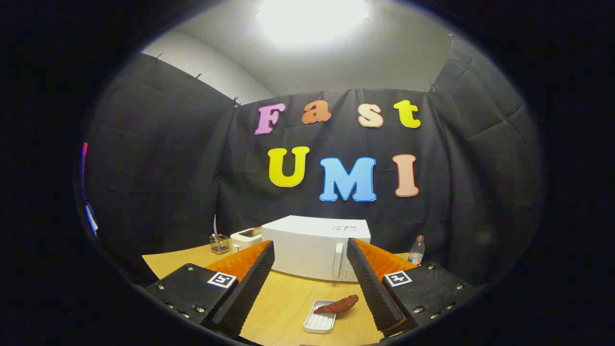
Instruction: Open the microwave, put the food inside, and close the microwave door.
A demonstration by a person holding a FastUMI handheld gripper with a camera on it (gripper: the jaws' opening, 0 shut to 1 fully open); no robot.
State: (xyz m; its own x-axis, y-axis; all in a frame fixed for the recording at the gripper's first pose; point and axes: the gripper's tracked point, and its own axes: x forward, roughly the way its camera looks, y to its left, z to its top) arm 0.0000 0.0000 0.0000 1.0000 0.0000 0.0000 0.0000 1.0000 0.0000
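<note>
Fingers of the gripper (pixel 310 269) stand spread wide with nothing between them but open air, held up off the wooden table (pixel 283 307).

Just ahead of them, low between the two fingers and closer to the right one, lies one small white tray (pixel 321 321). One piece of reddish-brown food (pixel 338 304) rests across its far end, tipped up over the rim towards the right finger.

Beyond the tray stands one white microwave (pixel 312 250), its door shut and one upright handle (pixel 339 259) near its right edge. So nothing of the task looks done yet, and the door comes first.

Left of the microwave, further back, I see one pale toaster-like appliance (pixel 246 236) and one small wire basket (pixel 219 244). One clear bottle (pixel 416 250) stands off to the right.

What could go wrong, as I judge it:
- The handle is slim and sits close against the door, so a finger may slip off it or fail to hook behind it.
- A hard pull might drag the whole oven forward rather than swing the door.
- The door's hinge side I cannot tell, so the swing could reach the tray in front.
- The food overhangs the rim and looks unsteady, so a clumsy grasp could roll it onto the table.
</note>
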